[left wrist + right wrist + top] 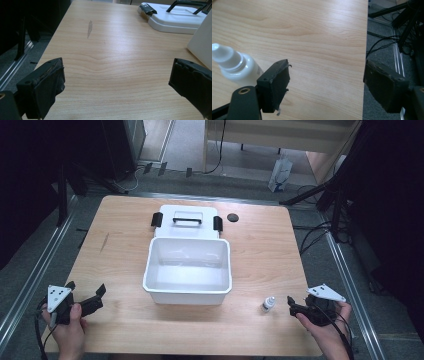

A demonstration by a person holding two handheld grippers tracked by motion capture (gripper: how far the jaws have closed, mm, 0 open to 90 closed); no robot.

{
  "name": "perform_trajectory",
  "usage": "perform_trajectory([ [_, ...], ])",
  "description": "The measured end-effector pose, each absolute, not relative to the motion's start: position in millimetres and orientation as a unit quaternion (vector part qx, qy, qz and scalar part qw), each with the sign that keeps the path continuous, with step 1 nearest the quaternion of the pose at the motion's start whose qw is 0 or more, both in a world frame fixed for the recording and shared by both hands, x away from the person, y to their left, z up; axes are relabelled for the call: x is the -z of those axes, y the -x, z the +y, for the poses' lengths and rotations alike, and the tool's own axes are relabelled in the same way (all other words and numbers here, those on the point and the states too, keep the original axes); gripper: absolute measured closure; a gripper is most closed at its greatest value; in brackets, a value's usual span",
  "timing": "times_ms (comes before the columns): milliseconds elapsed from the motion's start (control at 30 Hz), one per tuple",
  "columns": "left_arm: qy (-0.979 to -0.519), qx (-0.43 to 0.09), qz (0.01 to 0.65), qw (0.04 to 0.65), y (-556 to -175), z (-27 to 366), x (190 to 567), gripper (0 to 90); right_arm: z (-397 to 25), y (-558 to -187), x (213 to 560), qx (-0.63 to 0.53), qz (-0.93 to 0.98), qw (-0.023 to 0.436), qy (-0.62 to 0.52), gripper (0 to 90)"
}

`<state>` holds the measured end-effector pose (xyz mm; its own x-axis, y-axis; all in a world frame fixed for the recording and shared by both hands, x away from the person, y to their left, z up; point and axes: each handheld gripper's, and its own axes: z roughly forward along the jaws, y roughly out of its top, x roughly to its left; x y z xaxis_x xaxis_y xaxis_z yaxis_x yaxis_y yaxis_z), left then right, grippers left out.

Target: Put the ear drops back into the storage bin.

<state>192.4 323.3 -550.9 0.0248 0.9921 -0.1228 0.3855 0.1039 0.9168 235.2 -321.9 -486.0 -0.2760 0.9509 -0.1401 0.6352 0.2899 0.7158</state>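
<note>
Small white bottle (pixel 268 304) stands just beside right tool (pixel 295 308).

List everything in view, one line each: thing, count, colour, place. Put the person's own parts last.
table: one, light wood, centre.
bin: one, white, open, mid-table.
lid: one, white with black handle and latches, flat behind the bin.
small bottle: one, white, upright, near right gripper.
round disc: one, black, right of lid.
bag: one, pale, floor beyond table.
left gripper: one, black, open, near-left corner.
right gripper: one, black, open, near-right edge.
hands: two, holding grippers.
</note>
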Motion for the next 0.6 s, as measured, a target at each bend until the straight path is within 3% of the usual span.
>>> perform_trajectory([
  [600,-0.570,-0.346,0.605,0.435,-193.9,324.7,551.2,0.8,-270.7,-255.0,465.3,-0.124,0.914,0.148,-0.357,23.7],
])
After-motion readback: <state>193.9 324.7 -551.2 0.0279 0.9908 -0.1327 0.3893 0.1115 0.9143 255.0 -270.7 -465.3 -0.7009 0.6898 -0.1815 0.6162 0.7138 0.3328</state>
